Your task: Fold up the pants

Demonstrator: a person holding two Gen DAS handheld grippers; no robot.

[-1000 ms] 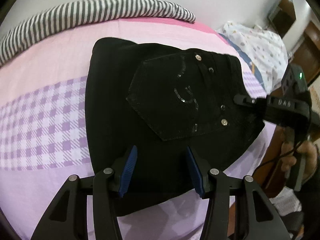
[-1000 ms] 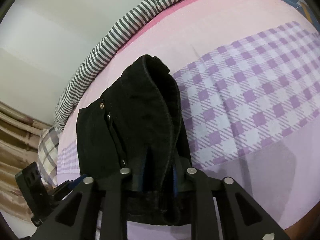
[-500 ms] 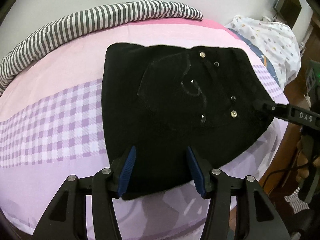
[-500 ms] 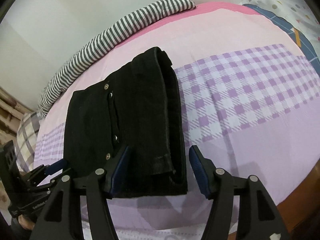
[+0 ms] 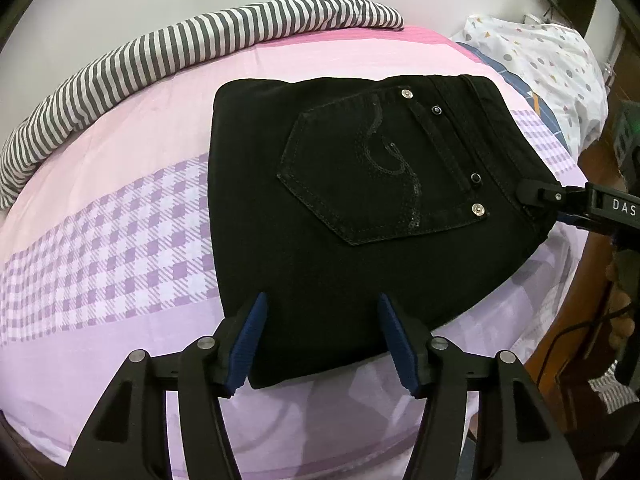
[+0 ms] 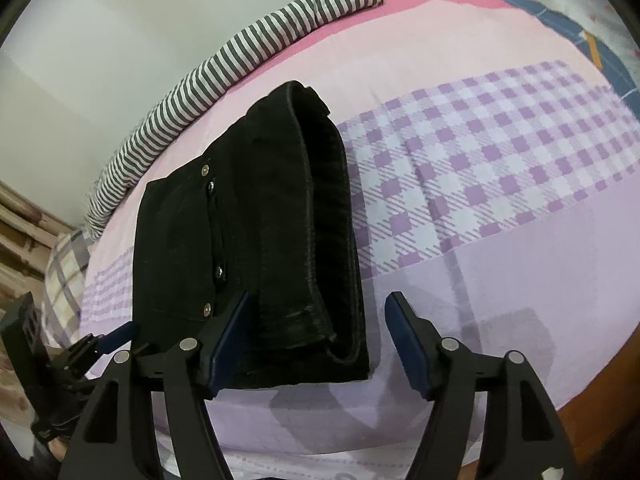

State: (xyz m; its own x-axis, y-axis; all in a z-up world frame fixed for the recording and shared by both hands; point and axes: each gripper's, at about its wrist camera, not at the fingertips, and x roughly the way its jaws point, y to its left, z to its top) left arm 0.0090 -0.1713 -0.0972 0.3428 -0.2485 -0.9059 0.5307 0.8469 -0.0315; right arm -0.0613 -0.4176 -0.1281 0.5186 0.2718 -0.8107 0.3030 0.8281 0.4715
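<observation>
Pants: the black pants (image 5: 340, 208) lie folded into a compact stack on the bed (image 5: 120, 216), back pocket with a sequin swirl facing up, metal rivets along the pocket's top edge.
Pants from the right wrist view: the same stack (image 6: 256, 240) shows its waistband end, the thick layers rolled over one another and resting on the sheet.
Left gripper: the left gripper (image 5: 320, 340) sits low over the near edge of the stack; its blue fingers (image 5: 248, 340) stand moderately apart and have just been spreading, with the pants' edge between them but no pad pressing on the cloth.
Right gripper: the right gripper (image 6: 316, 344) is at the waistband end, fingers (image 6: 404, 340) wide apart after just opening; the near corner of the stack lies between them, loose. In the left wrist view its tip (image 5: 536, 192) shows at the stack's right corner.
Bed: pink and lilac sheet with a purple checked band.
Striped blanket: a grey-and-white striped roll (image 5: 168, 52) lies along the far edge of the bed, apart from the pants.
Spotted bedding: white cloth (image 5: 552, 60) with small coloured shapes beyond the stack's right side.
</observation>
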